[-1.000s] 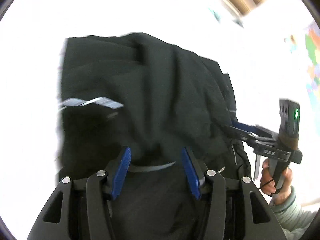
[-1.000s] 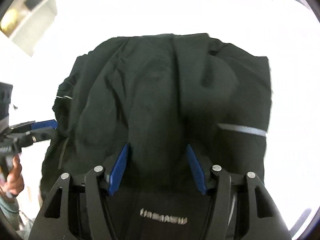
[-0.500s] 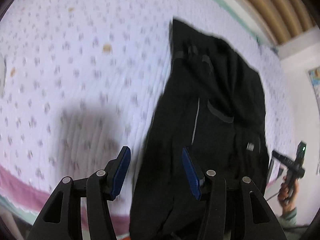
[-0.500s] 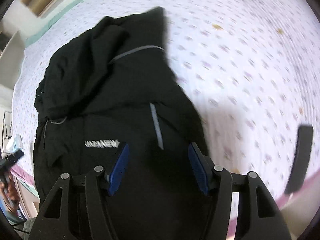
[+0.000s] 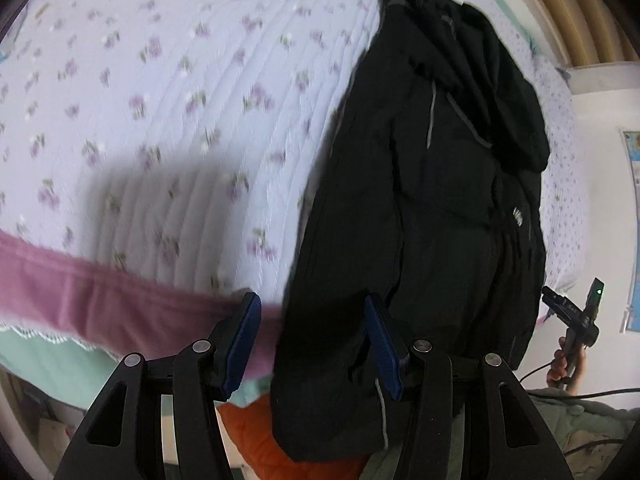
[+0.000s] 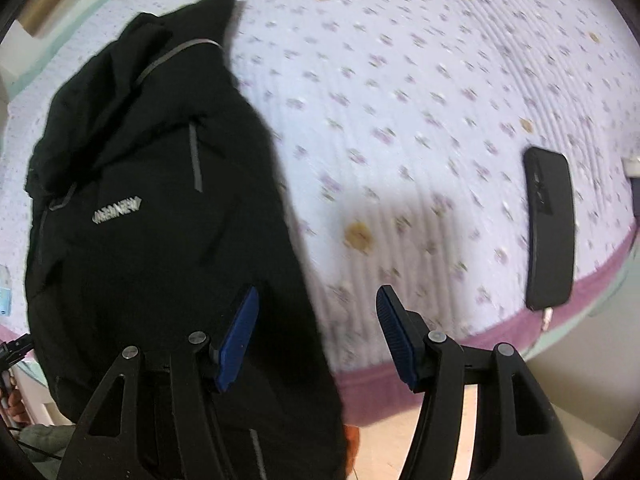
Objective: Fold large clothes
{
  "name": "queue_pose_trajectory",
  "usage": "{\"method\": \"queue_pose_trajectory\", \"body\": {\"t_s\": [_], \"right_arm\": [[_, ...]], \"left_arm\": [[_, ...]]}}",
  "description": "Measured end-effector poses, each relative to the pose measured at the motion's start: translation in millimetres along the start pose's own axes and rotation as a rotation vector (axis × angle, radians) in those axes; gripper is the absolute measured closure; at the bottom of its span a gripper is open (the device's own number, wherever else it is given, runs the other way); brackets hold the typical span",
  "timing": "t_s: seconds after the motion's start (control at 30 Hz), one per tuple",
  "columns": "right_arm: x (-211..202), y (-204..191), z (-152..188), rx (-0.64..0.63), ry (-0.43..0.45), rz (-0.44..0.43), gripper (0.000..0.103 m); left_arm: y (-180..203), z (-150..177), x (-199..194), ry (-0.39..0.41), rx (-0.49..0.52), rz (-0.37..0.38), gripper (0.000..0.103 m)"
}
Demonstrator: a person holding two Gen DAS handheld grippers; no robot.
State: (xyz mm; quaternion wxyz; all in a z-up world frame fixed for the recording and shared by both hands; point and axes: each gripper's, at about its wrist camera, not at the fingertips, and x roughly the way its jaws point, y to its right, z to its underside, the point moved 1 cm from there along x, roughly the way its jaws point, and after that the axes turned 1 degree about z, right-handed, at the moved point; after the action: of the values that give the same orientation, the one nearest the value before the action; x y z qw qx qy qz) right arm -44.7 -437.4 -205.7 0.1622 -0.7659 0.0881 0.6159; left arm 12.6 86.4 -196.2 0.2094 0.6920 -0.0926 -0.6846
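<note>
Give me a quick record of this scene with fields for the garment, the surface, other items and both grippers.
garment: black jacket, lying lengthwise on the bed, lower end hanging over the near edge
surface: bedspread, pale with small flowers and a purple border
other items: black phone on the bedspread, right of the jacket, near the border
left gripper: open, over the jacket's left edge, holding nothing
right gripper: open, over the jacket's right edge, holding nothing

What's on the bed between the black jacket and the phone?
Only bare flowered bedspread lies between the black jacket and the phone, seen in the right wrist view.
</note>
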Motion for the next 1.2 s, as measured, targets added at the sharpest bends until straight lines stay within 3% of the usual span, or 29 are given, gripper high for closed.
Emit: {"method": "queue_pose_trajectory", "body": {"t_s": [0.1, 0.2, 0.27, 0.3, 0.33, 0.37, 0.43, 0.5, 0.57, 0.7, 0.8, 0.93, 1.2], "right_arm": [[6.8, 4.4, 9.1, -0.007, -0.021, 0.009, 0.04], [14.4, -2.1, 14.1, -0.021, -0.036, -0.005, 0.055], [20.8, -11.3, 15.6, -0.052, -0.052, 0.014, 0.057], [23.0, -17.2, 16.0, -0.068, -0.056, 0.016, 0.063], [23.9, -23.0, 15.6, -0.082, -0.065, 0.001, 0.075], [22.9, -28.3, 14.8, -0.087, -0.076, -0.024, 0.078], [6.4, -41.1, 11.8, -0.109, -0.062, -0.121, 0.078], [-4.4, -53.9, 9.8, -0.139, -0.049, -0.23, 0.078], [-7.3, -66.7, 7.4, -0.179, -0.046, -0.275, 0.078], [10.3, -85.2, 6.2, -0.219, -0.077, -0.223, 0.076], [16.3, -76.4, 11.2, -0.17, -0.095, -0.221, 0.071], [23.1, -47.1, 35.0, -0.124, -0.132, -0.194, 0.069], [20.9, -17.9, 86.3, -0.085, -0.236, -0.206, 0.068]], "left_arm": [[8.2, -0.4, 11.3, -0.018, 0.015, -0.025, 0.048], [23.0, -4.2, 19.2, -0.02, 0.062, -0.058, 0.047], [28.4, -6.6, 22.4, -0.024, 0.097, -0.08, 0.047], [32.9, -7.7, 23.7, -0.031, 0.107, -0.073, 0.047], [37.2, -8.6, 22.0, -0.04, 0.111, -0.044, 0.047], [43.0, -8.6, 17.1, -0.043, 0.119, 0.018, 0.047], [65.2, -7.0, -2.1, -0.01, 0.156, 0.232, 0.047], [85.6, -10.4, -11.1, 0.032, 0.196, 0.33, 0.043], [88.9, -16.7, -1.2, 0.032, 0.187, 0.31, 0.043], [73.5, -17.1, 30.4, -0.015, 0.102, 0.293, 0.043], [70.8, -0.3, 29.2, -0.03, 0.115, 0.242, 0.043], [57.3, 18.0, 31.8, -0.112, 0.11, 0.157, 0.043], [87.0, 44.3, 50.3, -0.124, 0.146, 0.111, 0.043]]}}
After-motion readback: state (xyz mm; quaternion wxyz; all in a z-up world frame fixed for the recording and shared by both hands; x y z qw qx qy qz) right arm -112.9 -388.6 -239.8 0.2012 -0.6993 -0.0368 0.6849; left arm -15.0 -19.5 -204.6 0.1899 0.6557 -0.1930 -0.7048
